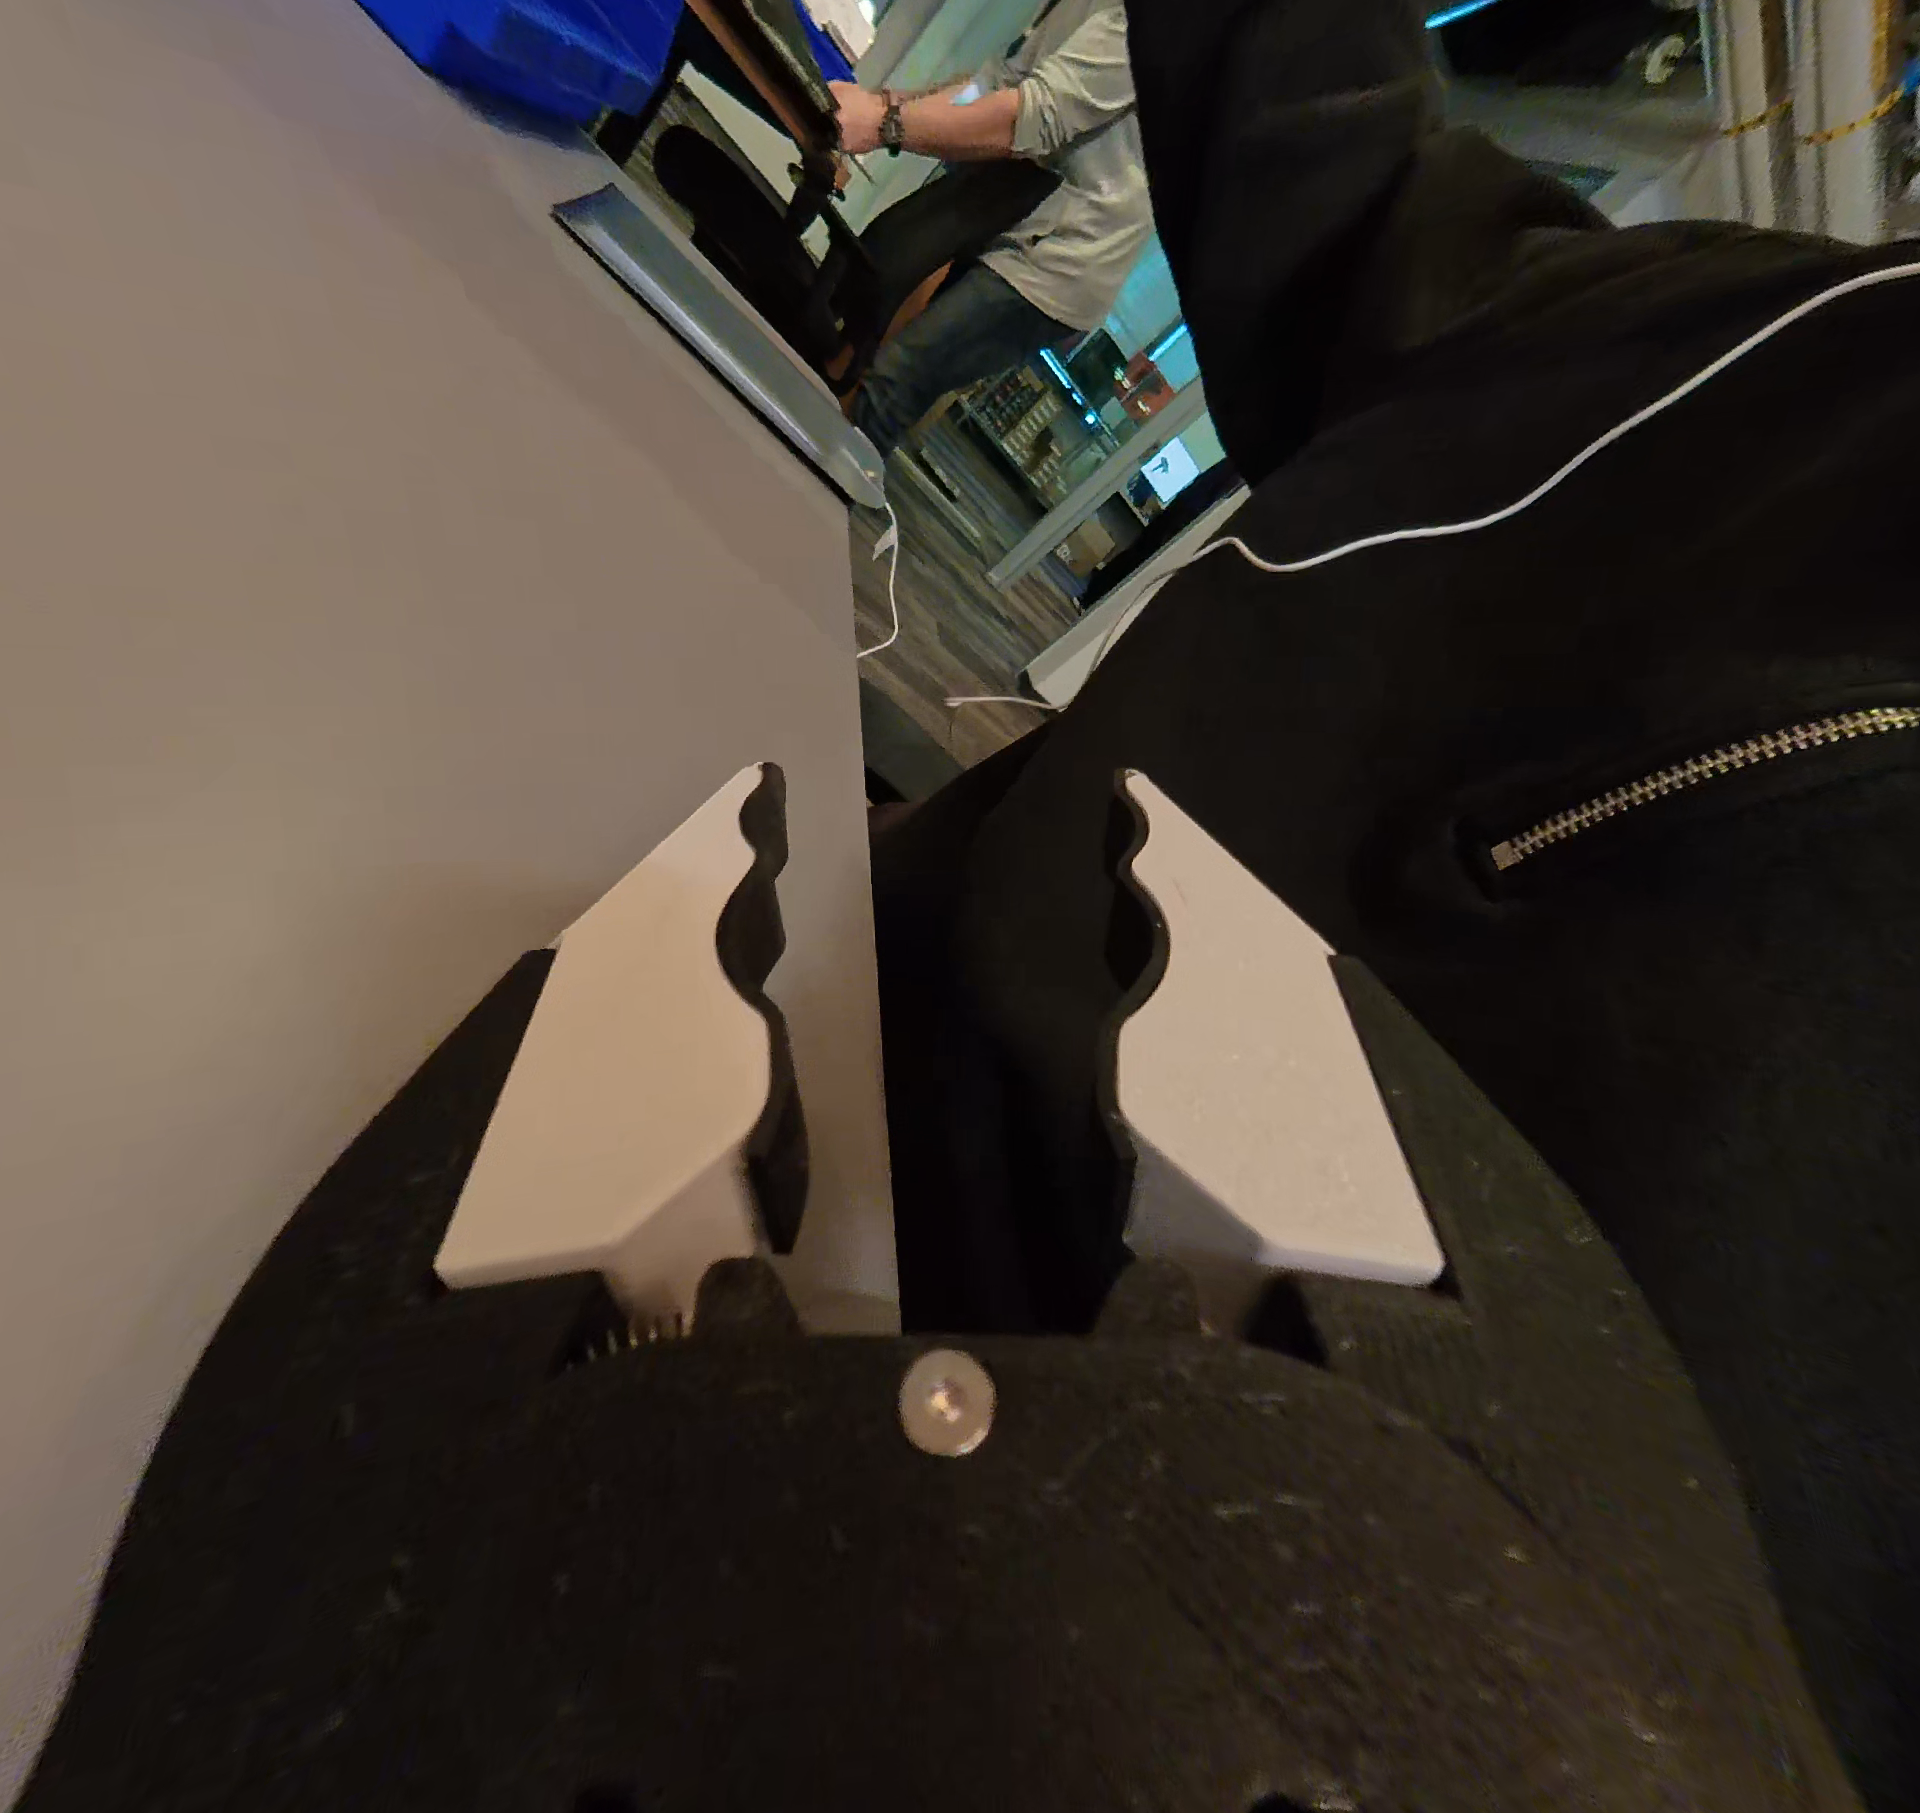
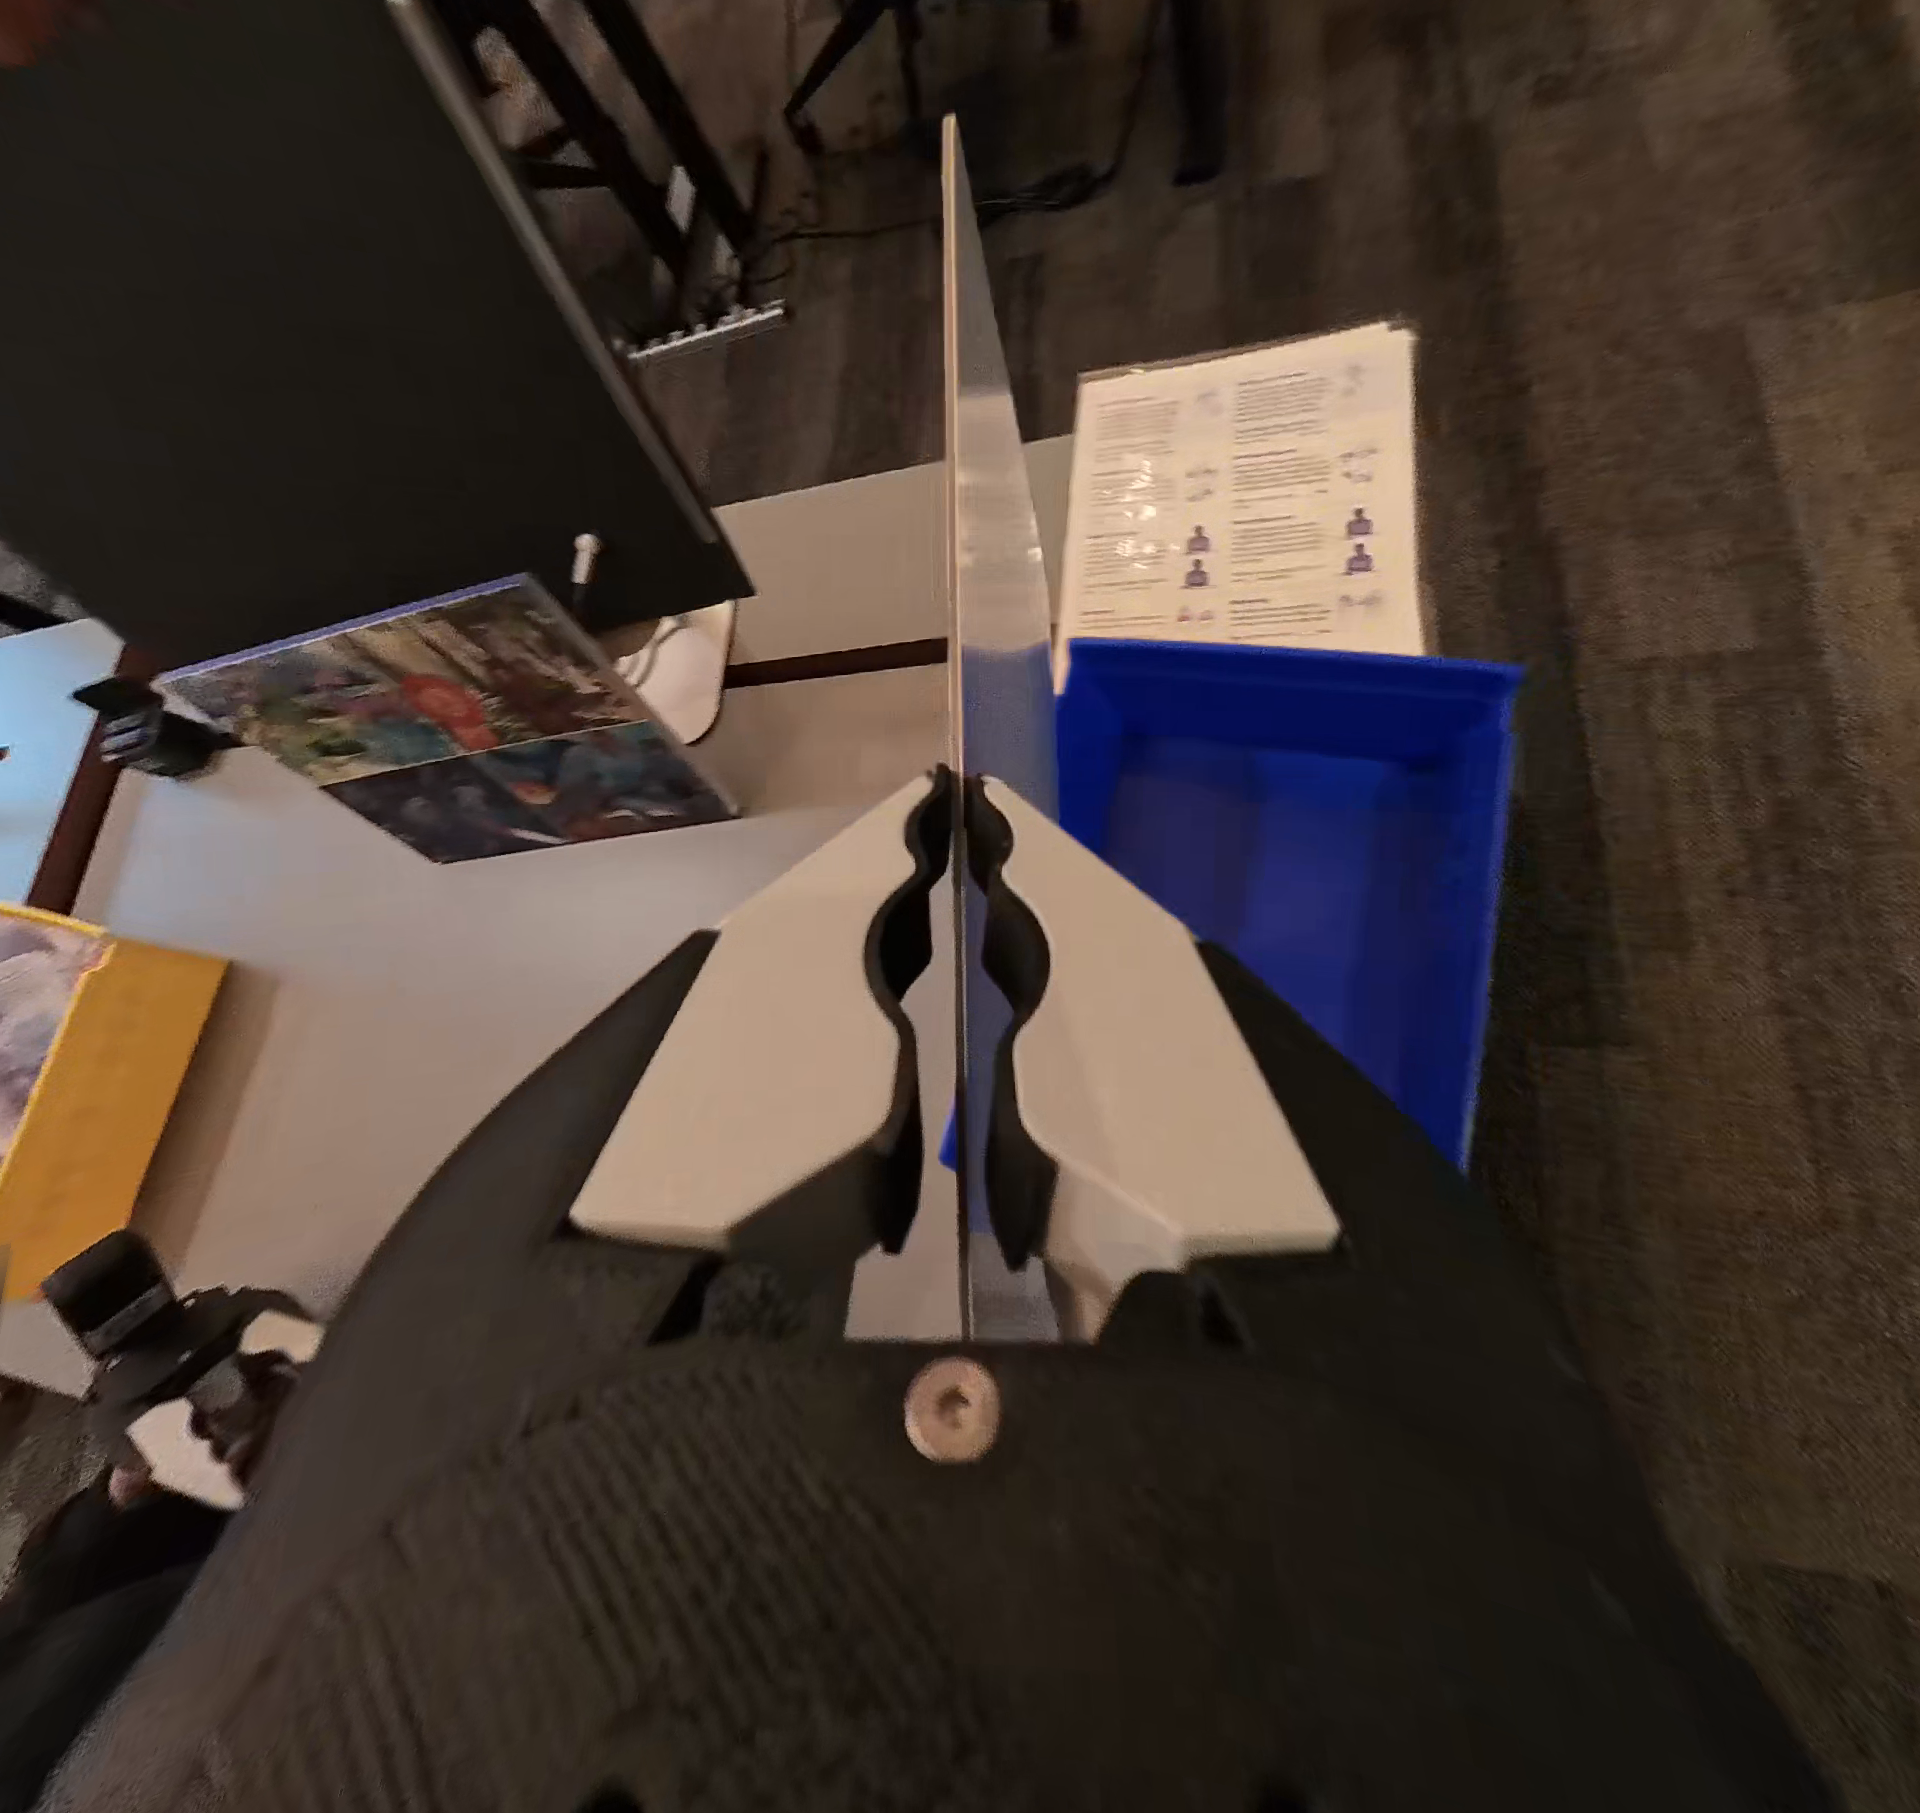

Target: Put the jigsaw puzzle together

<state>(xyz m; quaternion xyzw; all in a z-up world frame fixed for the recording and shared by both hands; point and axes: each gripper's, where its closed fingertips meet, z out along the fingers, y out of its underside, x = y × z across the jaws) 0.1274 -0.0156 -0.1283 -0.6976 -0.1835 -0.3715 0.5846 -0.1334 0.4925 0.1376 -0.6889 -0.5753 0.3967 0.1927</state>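
Grey board [image 2: 982,516] clamped edge-on, R tongs [image 2: 956,787] | L tongs [image 1: 951,776] agape, empty

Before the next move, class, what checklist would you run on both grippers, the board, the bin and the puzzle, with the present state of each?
1. Right gripper shut on the board: ok.
2. Board held edge-on, upright between the fingers: ok.
3. Left gripper open, holding nothing: ok.
4. Blue bin empty: ok.
5. Puzzle box lying on the table: ok.
6. Loose puzzle pieces ready: cannot tell, none in view.
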